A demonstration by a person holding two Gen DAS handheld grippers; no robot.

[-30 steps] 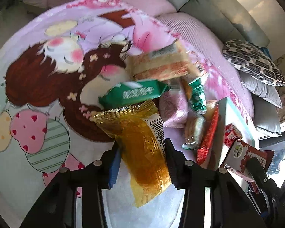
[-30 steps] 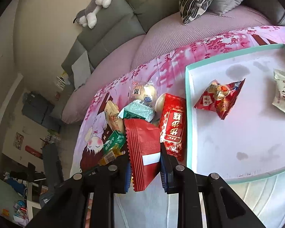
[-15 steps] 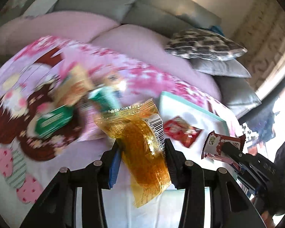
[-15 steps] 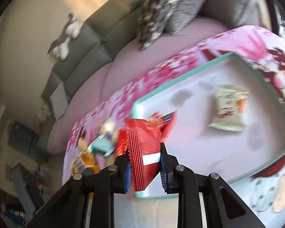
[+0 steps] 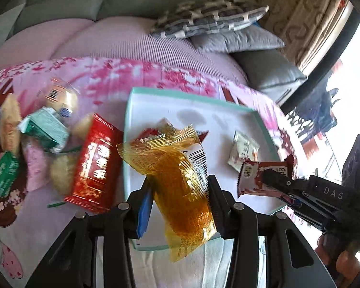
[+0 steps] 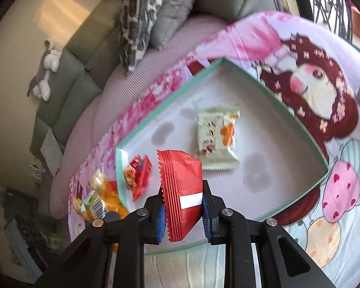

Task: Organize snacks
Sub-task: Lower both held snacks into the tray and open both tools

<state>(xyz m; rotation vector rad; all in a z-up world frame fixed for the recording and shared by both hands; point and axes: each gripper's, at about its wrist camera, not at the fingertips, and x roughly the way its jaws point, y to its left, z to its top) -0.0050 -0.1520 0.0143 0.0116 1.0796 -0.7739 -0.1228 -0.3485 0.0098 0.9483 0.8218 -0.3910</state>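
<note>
Two packets are hovering over the tray (image 6: 297,124): the left gripper (image 5: 180,204) is clamping the orange packet (image 5: 180,187), the right gripper (image 6: 183,206) the red packet (image 6: 182,184), each probably needing lowering and releasing.

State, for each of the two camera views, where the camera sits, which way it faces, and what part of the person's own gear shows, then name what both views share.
Left wrist: sits on the left gripper, faces along its fingers at the orange packet over the tray; the right gripper shows at right.
Right wrist: sits on the right gripper, faces its red packet over the tray; only its own fingers show.
Shared: tray, white packet, orange packet, sofa cushions.
</note>
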